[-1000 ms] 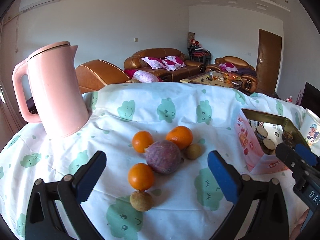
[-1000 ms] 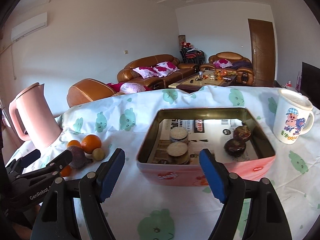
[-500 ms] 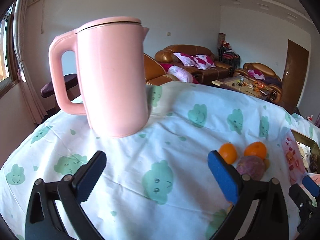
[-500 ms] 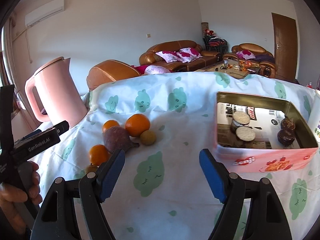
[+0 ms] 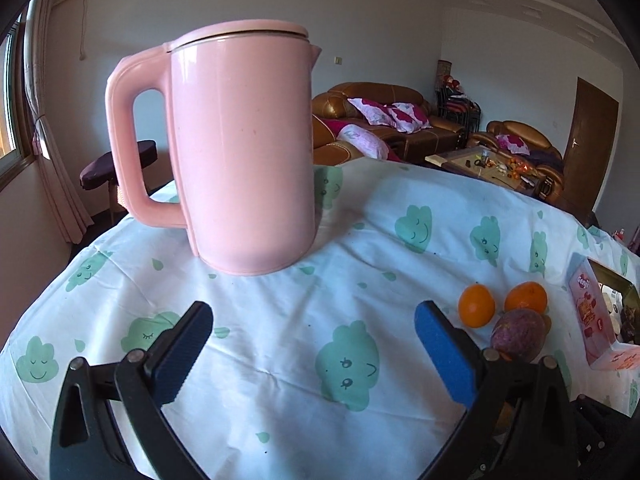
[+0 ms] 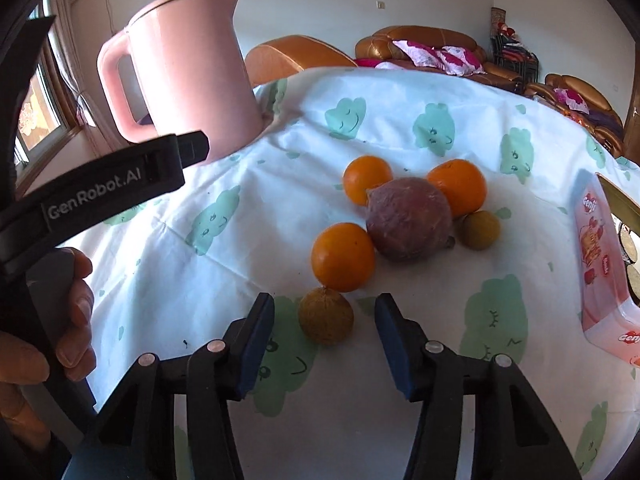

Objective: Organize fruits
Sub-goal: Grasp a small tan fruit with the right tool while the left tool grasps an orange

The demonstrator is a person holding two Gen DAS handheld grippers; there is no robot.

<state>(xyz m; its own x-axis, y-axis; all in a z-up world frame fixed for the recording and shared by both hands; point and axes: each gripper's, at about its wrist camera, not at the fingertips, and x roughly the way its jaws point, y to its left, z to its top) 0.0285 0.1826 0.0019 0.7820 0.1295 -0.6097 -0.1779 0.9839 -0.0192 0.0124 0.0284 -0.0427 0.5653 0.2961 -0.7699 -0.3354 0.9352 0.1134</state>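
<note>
A cluster of fruit lies on the cloud-print tablecloth (image 6: pixel 360 400): a purple fruit (image 6: pixel 408 220), three oranges (image 6: pixel 343 257) (image 6: pixel 367 179) (image 6: pixel 458 186) and two small brown fruits (image 6: pixel 326 321) (image 6: pixel 479 229). My right gripper (image 6: pixel 324 340) is open, its blue pads on either side of the near brown fruit without touching it. My left gripper (image 5: pixel 314 348) is open and empty above bare cloth, facing the pink kettle (image 5: pixel 240 148). The fruit shows at the right of the left wrist view: the purple fruit (image 5: pixel 519 338) and two oranges (image 5: pixel 476 306) (image 5: pixel 525 298).
The pink kettle (image 6: pixel 188 68) stands at the table's back left. A pink tin with biscuits (image 6: pixel 604 272) sits at the right edge; it also shows in the left wrist view (image 5: pixel 596 320). The left gripper's body (image 6: pixel 100 192) and the holding hand cross the left side.
My right gripper swung left from the tin to the fruit, narrowed its jaws and now brackets the near brown fruit. My left gripper swung left from the fruit toward the kettle.
</note>
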